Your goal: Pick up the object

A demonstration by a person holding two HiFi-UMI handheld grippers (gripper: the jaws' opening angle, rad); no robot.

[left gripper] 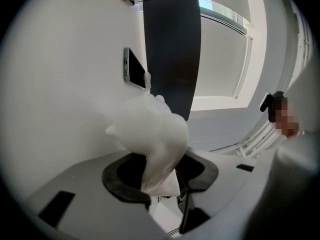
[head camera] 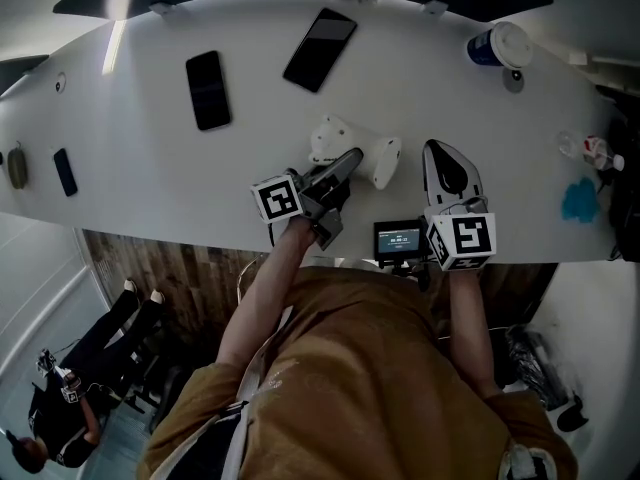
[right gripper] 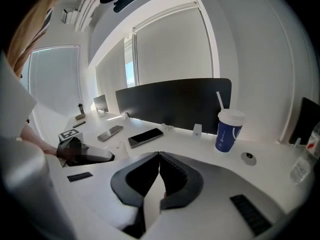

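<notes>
Clamping white object (left gripper: 150, 129), near end hidden

Daylight comes through the windows (right gripper: 170, 49) in the right gripper view, blown almost white. It lights the white bench (head camera: 130, 158) brightly and evenly in the head view, where a streak of glare runs near the far left edge. Shadows on the bench are faint and soft-edged, and the floor (head camera: 130, 263) below its near edge is dim. In the left gripper view the white object (left gripper: 150, 134) sits close to the lens, out of focus and washed out, its outline melting into the pale bench behind it. All three views are strongly wide-angle. The bench bows into an arc, window frames bend, and both gripper views darken to black at the corners.
</notes>
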